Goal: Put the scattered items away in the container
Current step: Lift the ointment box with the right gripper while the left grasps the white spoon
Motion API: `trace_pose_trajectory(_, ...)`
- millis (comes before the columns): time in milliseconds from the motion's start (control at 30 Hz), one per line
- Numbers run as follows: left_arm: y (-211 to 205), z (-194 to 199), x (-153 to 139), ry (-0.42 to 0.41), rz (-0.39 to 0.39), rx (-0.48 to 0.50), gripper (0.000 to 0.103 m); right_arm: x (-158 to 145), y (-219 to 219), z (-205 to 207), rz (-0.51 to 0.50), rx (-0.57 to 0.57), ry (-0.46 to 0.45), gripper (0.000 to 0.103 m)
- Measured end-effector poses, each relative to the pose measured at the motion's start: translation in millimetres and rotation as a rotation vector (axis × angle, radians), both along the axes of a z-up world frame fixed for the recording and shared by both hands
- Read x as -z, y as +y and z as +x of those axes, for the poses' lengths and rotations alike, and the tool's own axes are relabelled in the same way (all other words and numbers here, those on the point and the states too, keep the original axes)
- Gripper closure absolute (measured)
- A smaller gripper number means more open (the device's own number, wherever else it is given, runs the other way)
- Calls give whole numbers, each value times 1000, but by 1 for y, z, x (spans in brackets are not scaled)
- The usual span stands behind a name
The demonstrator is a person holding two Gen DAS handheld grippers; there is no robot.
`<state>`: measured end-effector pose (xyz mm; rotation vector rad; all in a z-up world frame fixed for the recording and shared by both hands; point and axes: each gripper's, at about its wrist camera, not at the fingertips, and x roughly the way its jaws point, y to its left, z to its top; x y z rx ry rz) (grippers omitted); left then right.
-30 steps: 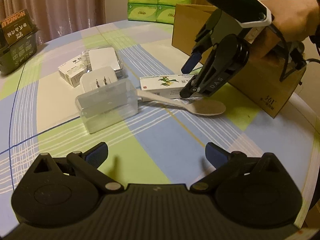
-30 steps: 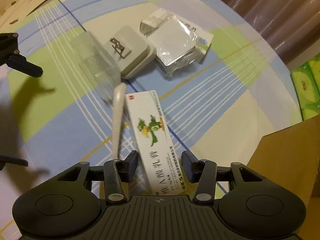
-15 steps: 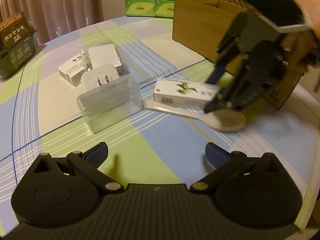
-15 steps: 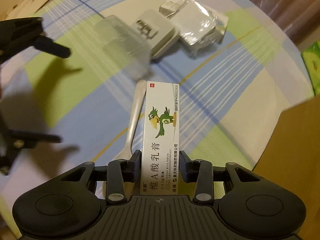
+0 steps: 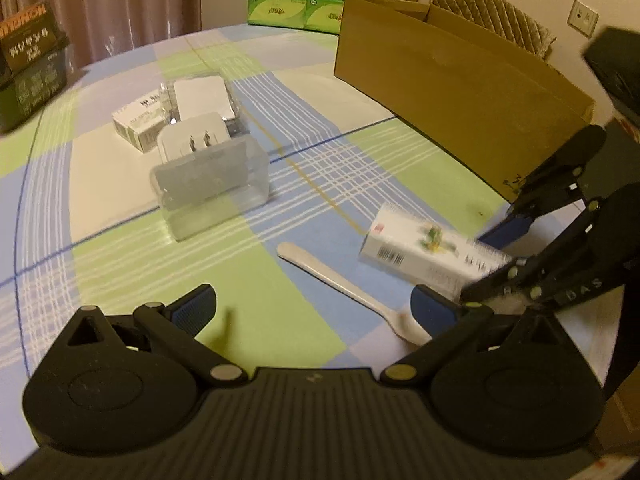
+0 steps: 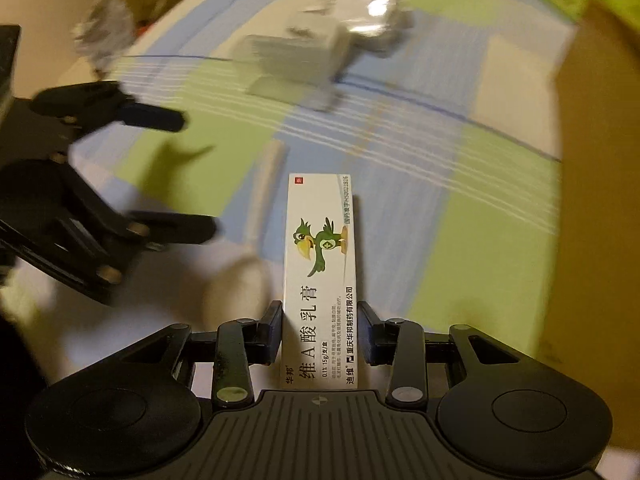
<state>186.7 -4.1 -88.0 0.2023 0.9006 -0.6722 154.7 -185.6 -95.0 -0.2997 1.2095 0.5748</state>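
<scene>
The right hand-held gripper (image 6: pixel 320 330) has just closed on the cream box (image 6: pixel 320 280) and lifted it off the counter (image 5: pixel 280 300), away from the spoon (image 5: pixel 348 284). The carton (image 5: pixel 460 92) waits at 1 o'clock, so dropping it in comes next. The left hand-held gripper (image 5: pixel 314 304) stays wide apart, holding nothing.
</scene>
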Motion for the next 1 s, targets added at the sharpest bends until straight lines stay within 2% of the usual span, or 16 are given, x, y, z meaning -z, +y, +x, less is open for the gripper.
trace_pose_trajectory(67, -3, -2, 1, 15, -15, -6, 2, 0, -8, -8, -25, 37, -49, 68)
trace_pose_trajectory(167, -15, -6, 1, 40, -58, 9, 2, 2, -23, -12, 14, 111, -54, 68)
trace_pose_trajectory(233, -26, -9, 2, 44, -58, 19, 2, 2, -31, -14, 34, 148, -71, 68)
trace_pose_trajectory(433, -64, -19, 18, 21, 66, 59, 5, -1, -47, -23, 94, 192, -102, 67)
trace_pose_trajectory(500, -69, -23, 23, 13, 128, 83, 13, -1, -51, -26, 109, 200, -100, 67)
trace_pose_trajectory(567, -67, -25, 22, 8, 162, 101, 17, -1, -51, -28, 117, 193, -99, 67)
trace_pose_trajectory(800, -30, -24, 10, 39, 208, 38, 66, 3, -55, -42, 116, 139, -103, 67)
trace_pose_trajectory(933, -24, -23, 9, 50, 173, 11, 65, 5, -56, -45, 114, 137, -117, 67)
trace_pose_trajectory(1000, -26, -22, 10, 57, 153, 8, 58, 4, -55, -45, 114, 139, -118, 65)
